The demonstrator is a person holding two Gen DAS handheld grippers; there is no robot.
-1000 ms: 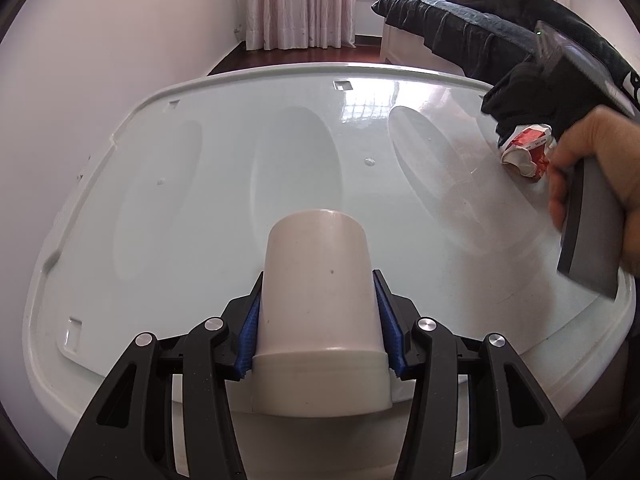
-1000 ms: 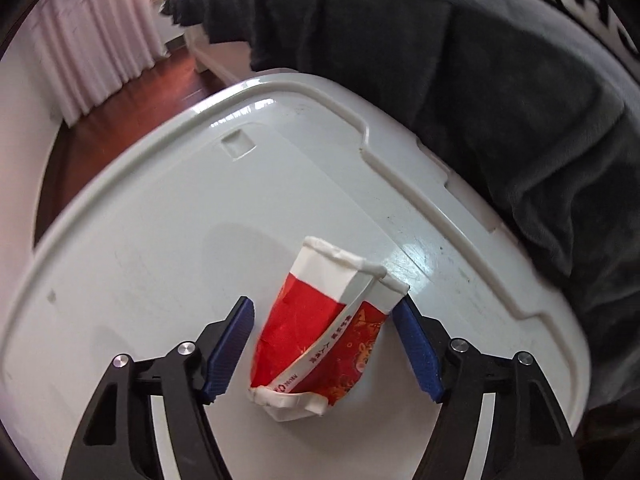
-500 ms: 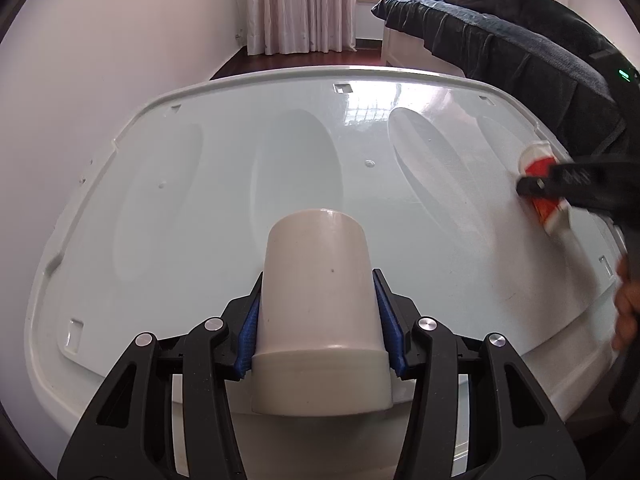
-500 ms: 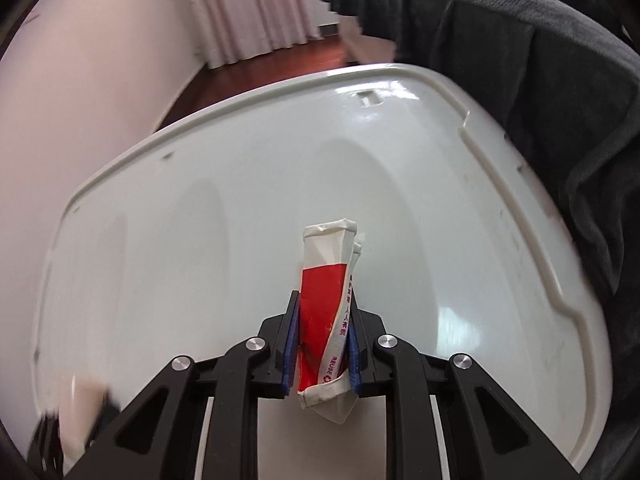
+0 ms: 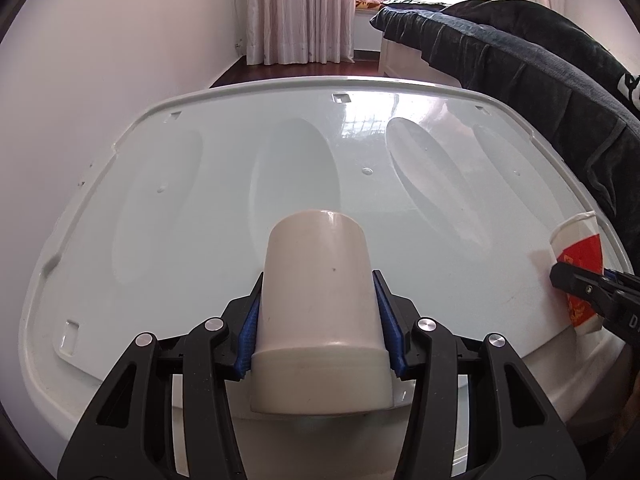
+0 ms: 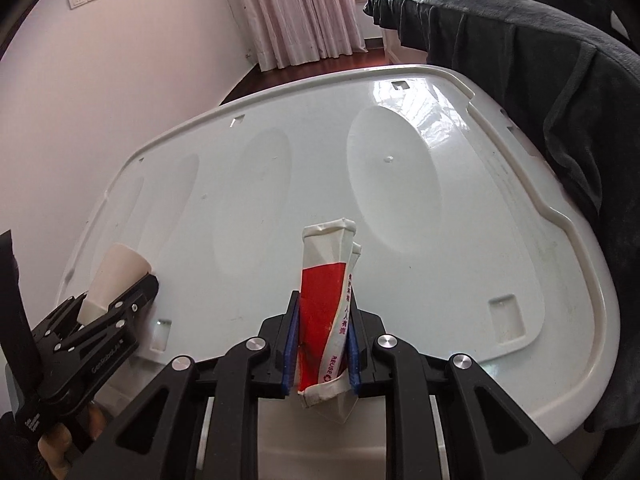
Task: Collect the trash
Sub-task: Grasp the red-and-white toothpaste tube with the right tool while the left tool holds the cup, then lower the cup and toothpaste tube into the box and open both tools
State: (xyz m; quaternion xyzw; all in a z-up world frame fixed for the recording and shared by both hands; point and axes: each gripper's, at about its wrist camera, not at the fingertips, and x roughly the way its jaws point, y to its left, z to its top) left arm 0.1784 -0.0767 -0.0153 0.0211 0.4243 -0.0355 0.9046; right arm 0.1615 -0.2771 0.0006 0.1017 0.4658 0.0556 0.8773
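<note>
Your left gripper (image 5: 320, 320) jaws clamp the white cup (image 5: 320, 320), your right gripper (image 6: 322, 344) jaws squeeze the flattened red paper cup (image 6: 324, 320) over the tabletop (image 6: 440, 260).

Beaker (image 5: 320, 304) left, flattened cup (image 6: 326, 316) right — over lid (image 5: 200, 208)

White wall (image 6: 120, 80), pink curtains (image 5: 296, 12) (sunlit), dark floor (image 6: 304, 68)

— What is the left gripper (image 5: 320, 322) doing?
— Its blue-padded fingers (image 5: 249, 326) are clamping a cup (image 5: 320, 316), pointing forward.
— And the right gripper (image 6: 322, 350)?
— It is squeezing a carton (image 6: 326, 320) flat between nearly closed fingers (image 6: 291, 344).
</note>
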